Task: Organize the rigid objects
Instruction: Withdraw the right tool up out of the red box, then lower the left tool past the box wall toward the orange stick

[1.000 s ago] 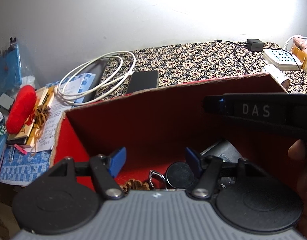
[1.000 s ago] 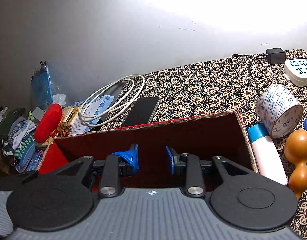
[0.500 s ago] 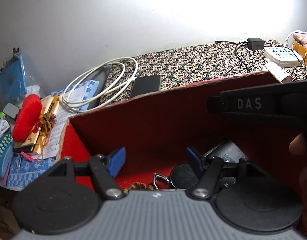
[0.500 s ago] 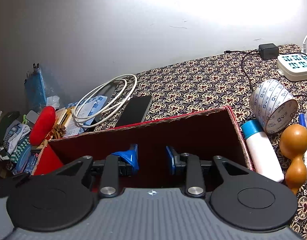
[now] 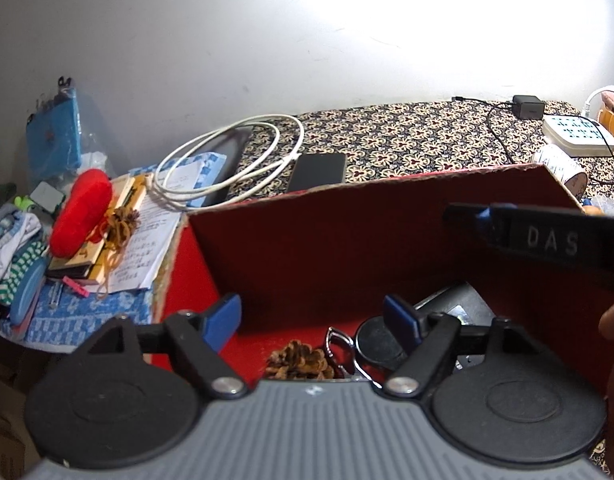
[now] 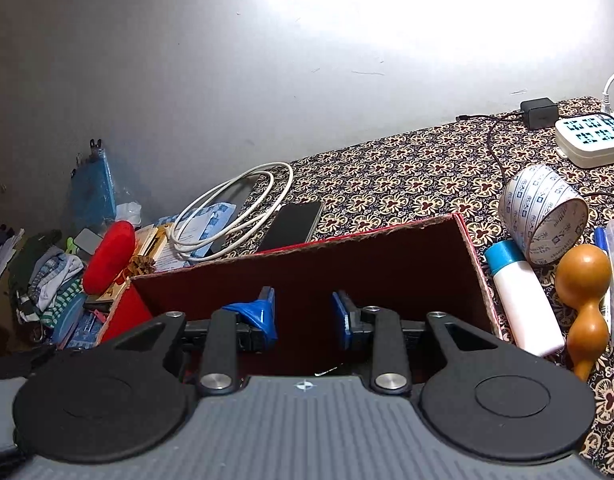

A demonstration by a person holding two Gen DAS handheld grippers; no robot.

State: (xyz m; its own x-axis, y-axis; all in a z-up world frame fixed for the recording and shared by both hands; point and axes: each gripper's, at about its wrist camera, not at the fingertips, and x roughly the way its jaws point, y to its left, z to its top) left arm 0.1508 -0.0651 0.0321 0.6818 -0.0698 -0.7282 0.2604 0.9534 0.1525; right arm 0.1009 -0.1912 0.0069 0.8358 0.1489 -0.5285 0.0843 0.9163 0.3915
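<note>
Two grippers hover over a red box [image 6: 473,258]: left gripper [image 5: 313,318] fingers opening wide, empty; right gripper [image 6: 305,316] fingers narrowly apart, opening, empty. Patterned counter [image 6: 407,168] lies open beyond the far rim.

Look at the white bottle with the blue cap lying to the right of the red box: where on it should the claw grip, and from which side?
Grip the white bottle across the middle of its smooth white body, coming from above. It lies flat on the patterned cloth, cap pointing away, so its round sides are exposed. The red box and the wooden gourd flank it closely, so drop the fingers into those narrow gaps.
</note>
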